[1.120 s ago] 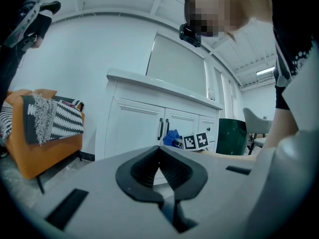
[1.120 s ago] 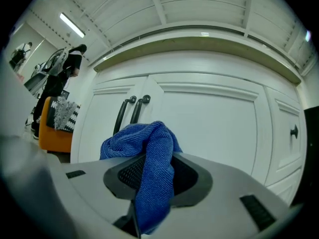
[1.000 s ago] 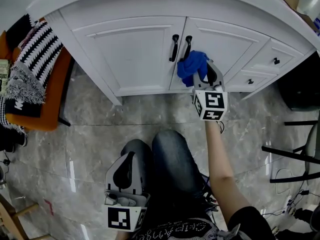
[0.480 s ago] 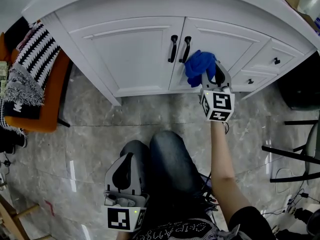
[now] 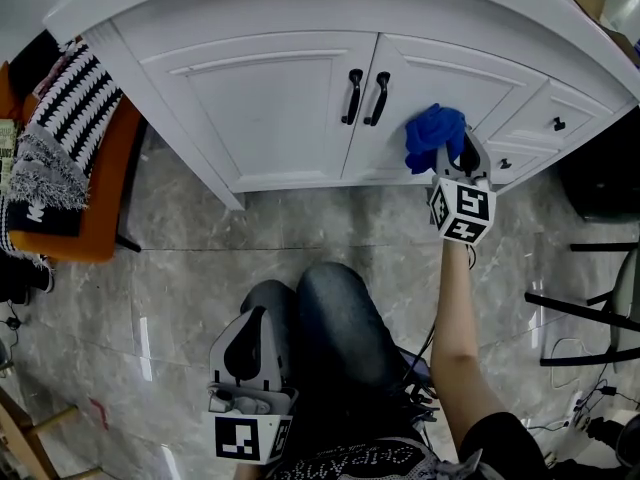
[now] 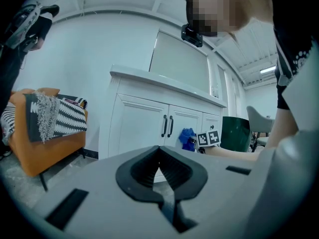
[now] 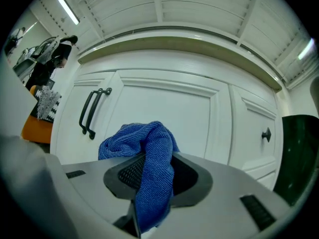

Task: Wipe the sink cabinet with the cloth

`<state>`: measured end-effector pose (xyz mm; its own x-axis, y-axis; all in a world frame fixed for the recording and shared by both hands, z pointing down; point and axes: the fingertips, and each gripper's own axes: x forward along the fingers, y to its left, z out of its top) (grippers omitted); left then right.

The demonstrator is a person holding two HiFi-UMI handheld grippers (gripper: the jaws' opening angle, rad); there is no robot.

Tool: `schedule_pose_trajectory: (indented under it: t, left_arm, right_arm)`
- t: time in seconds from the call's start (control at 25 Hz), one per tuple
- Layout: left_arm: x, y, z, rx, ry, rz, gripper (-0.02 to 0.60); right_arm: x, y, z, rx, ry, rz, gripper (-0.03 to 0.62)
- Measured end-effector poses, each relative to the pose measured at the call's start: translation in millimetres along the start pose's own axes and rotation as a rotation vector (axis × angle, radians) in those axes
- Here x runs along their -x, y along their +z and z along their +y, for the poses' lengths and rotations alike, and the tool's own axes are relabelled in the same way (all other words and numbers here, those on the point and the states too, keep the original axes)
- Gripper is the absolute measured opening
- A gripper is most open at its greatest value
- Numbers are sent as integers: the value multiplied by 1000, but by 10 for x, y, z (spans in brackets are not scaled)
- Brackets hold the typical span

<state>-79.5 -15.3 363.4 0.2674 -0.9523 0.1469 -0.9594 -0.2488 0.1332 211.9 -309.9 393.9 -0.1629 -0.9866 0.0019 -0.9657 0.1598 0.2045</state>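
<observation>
Right gripper [image 5: 455, 153] is pinching blue cloth [image 5: 430, 133] at sink cabinet [image 5: 270, 98] right door; left gripper [image 5: 256, 328] is sitting near, jaws pressed together, empty.

Grey marble-look floor [image 5: 150, 268]; orange chair [image 5: 105, 193] draped with a striped throw [image 5: 70, 108] at left.

My right claw [image 5: 455, 148] is up at the white panelled sink cabinet [image 5: 260, 98], on its right-hand door. The blue microfibre cloth [image 5: 432, 134] is nipped between its jaws and lies against that door, just right of the pair of black bar handles [image 5: 365, 96]. Further right is a drawer with a small black knob [image 5: 558, 124]. My left claw [image 5: 262, 316] sits low beside my left knee [image 5: 275, 298], well apart from the cabinet. The orange chair [image 5: 95, 208] stands left of the cabinet, with a striped knitted throw [image 5: 65, 128] draped on it.
</observation>
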Motion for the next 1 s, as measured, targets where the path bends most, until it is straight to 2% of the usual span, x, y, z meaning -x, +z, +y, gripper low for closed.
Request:
schedule_pose_trajectory:
  t: [0.28, 0.48, 0.72, 1.0]
  left_arm:
    - [-7, 9, -5, -4, 4, -1, 5]
    - [-36, 14, -36, -2, 0, -3, 5]
    - [-38, 5, -50, 6, 9, 0, 5]
    - [20, -14, -13, 12, 28, -1, 5]
  right_arm:
    - [75, -104, -536, -93, -127, 15, 135]
    - [99, -135, -666, -81, -130, 13, 135]
    - [110, -194, -769, -129, -189, 14, 134]
    - [126, -218, -790, -115, -178, 25, 135]
